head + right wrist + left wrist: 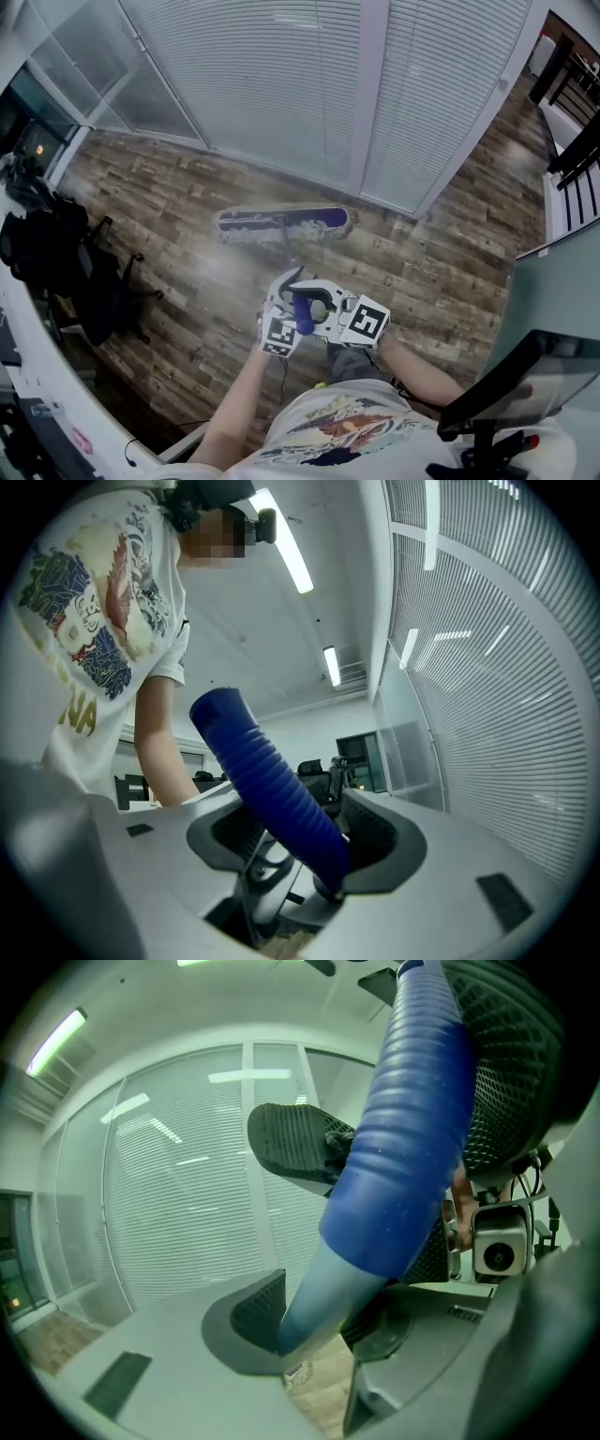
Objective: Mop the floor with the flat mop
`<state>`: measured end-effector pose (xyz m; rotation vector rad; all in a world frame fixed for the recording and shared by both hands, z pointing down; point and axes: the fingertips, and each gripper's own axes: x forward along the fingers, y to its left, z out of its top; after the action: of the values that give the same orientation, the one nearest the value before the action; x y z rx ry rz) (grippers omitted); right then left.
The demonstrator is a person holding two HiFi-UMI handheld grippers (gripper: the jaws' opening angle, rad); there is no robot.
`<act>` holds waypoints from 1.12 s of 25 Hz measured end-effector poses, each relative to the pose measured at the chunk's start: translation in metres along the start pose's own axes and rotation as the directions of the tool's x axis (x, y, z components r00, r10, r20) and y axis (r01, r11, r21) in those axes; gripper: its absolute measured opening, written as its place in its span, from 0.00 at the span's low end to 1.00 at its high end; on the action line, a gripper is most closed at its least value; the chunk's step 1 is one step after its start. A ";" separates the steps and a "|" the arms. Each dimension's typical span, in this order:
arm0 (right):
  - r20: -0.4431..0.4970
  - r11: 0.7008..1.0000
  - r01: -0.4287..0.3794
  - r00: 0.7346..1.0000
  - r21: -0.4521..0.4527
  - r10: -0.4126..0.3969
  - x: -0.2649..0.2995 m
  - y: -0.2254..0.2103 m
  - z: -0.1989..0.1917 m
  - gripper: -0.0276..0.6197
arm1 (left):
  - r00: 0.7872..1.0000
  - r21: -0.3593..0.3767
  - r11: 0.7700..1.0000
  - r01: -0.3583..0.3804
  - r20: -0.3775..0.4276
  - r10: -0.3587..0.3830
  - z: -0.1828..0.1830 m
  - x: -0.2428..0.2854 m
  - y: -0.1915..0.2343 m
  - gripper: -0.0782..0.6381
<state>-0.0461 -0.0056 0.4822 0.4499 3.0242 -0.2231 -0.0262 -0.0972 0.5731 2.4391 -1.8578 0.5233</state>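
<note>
Mop head point(284, 223) is lying flat on the wood floor point(169, 197), just in front of the white blinds point(281, 84), its pole point(287, 246) slanting back toward the person. Left gripper point(319, 1321) is clamping the pole where the grey tube meets the blue ribbed grip point(403, 1147). Right gripper point(309, 841) is clamping that grip nearer its free end, with the person's printed shirt point(84, 630) behind.

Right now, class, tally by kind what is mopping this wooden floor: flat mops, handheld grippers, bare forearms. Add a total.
Flat mop, blue pad and blue ribbed handle: 1
White two-jaw grippers, left gripper and right gripper, both clamped on the handle: 2
Bare forearms: 2
Total: 5
</note>
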 end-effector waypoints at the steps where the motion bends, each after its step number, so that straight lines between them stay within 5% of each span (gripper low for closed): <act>1: 0.001 1.000 -0.004 1.000 0.002 0.004 0.003 -0.019 0.002 0.41 | 1.000 -0.002 1.000 -0.006 -0.001 0.006 0.001 0.014 0.014 0.27; 7: 0.004 1.000 -0.028 1.000 0.014 0.028 0.028 -0.095 0.006 0.42 | 0.999 -0.009 0.999 -0.034 -0.015 0.034 -0.001 0.065 0.077 0.27; 13: -0.005 0.999 -0.028 1.000 0.031 0.028 0.042 -0.111 0.006 0.42 | 0.999 -0.012 0.999 -0.037 -0.024 0.037 -0.005 0.072 0.096 0.27; 21: -0.060 0.998 0.013 0.998 0.062 -0.009 0.034 -0.071 -0.007 0.42 | 0.998 0.019 0.999 -0.030 -0.049 0.031 -0.021 0.042 0.067 0.27; 28: -0.095 0.999 -0.005 0.995 0.053 0.010 0.032 0.025 -0.016 0.42 | 0.998 -0.015 0.998 -0.058 -0.027 0.058 -0.029 -0.036 0.015 0.27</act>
<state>-0.0704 0.0299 0.4914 0.4904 3.1155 -0.2897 -0.0557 -0.0615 0.5873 2.3629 -1.9199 0.5399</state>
